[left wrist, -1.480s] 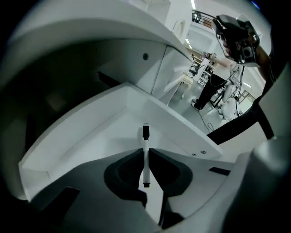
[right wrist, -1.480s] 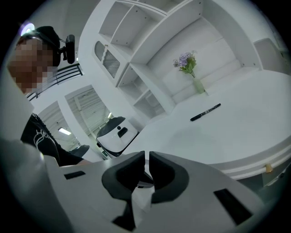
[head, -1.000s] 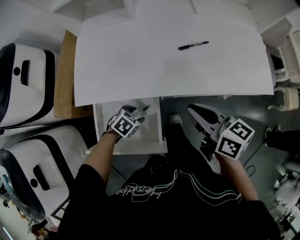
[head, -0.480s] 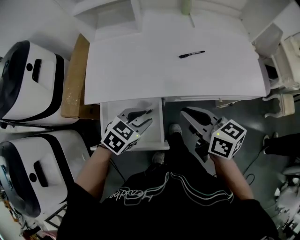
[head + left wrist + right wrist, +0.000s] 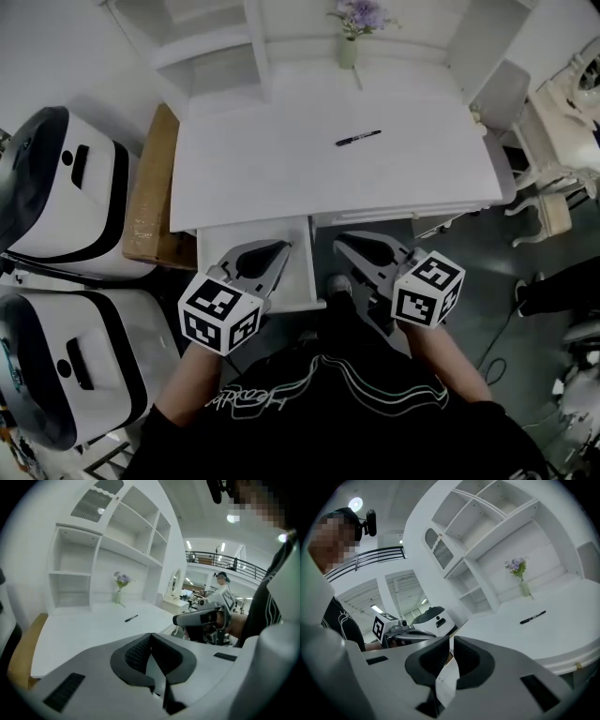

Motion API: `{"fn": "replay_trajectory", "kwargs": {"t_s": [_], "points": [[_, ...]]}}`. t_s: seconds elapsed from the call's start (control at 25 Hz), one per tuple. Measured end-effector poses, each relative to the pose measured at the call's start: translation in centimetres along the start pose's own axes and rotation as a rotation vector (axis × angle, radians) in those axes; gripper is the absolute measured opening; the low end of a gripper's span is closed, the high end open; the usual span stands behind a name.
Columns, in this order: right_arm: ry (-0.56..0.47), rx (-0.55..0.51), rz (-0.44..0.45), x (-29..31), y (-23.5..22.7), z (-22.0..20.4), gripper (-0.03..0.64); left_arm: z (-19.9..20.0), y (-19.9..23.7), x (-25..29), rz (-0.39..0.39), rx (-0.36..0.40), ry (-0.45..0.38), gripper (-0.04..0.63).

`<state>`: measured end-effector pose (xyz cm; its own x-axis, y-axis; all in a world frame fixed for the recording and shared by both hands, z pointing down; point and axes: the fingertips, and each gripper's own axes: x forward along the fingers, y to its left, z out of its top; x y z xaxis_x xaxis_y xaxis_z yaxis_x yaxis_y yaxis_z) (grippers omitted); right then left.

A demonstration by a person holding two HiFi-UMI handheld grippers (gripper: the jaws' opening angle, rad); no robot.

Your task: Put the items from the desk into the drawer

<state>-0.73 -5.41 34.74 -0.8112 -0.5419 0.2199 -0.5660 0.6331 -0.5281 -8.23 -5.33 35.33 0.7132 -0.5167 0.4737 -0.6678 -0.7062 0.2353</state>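
A white tabletop (image 5: 309,178) fills the middle of the head view, with white shelves (image 5: 216,47) along the top of the frame behind it. Under the tabletop's lower left edge a white drawer (image 5: 302,267) stands pulled open. The left hand-held gripper (image 5: 279,249) hangs over the drawer, lower left of centre. Its jaws have just been closing and now meet, clenched on nothing. The right hand-held gripper (image 5: 345,242) hangs just right of the drawer, over the grey floor (image 5: 469,281). Its jaws are drawn together, with only a thin slit between the pads and nothing in it. A small vase (image 5: 349,47) of purple flowers stands at the tabletop's top edge. A black pen (image 5: 358,138) lies alone on the tabletop, right of centre in its upper half, well apart from both hand-held grippers.
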Motion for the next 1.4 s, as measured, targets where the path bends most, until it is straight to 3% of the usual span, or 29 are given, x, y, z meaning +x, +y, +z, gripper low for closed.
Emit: {"fn": "replay_trajectory", "kwargs": {"t_s": [0.16,0.36,0.52,0.64,0.76,1.04,1.16,1.4], "points": [[-0.015,0.008,-0.041,-1.4,-1.7,0.5,0.058,2.5,-0.2,1.7,-0.012,-0.050,-0.071,0.020],[-0.025,0.037,-0.084,-2.7,-5.7,1.4,0.058,4.8,0.2,6.4,-0.001,0.043,-0.064,0.021],[-0.038,0.065,-0.110,-3.8,-9.9,2.7,0.058,6.8,0.9,11.3,-0.018,0.071,-0.046,0.025],[-0.037,0.096,-0.127,-4.3,-13.1,3.1,0.058,8.2,1.6,15.0,-0.037,0.100,-0.020,0.035],[-0.027,0.123,-0.140,-4.6,-16.0,3.5,0.058,9.0,2.5,18.4,-0.054,0.128,0.017,0.128],[-0.022,0.148,-0.131,-5.0,-21.4,4.9,0.058,9.3,5.5,26.1,-0.028,0.192,0.122,0.207],[-0.017,0.171,-0.128,-4.9,-23.3,4.9,0.058,9.3,7.1,29.1,-0.007,0.217,0.160,0.209],[0.020,0.175,-0.136,-5.0,-26.9,4.4,0.058,7.8,9.8,35.2,0.029,0.343,0.268,0.202]]}}
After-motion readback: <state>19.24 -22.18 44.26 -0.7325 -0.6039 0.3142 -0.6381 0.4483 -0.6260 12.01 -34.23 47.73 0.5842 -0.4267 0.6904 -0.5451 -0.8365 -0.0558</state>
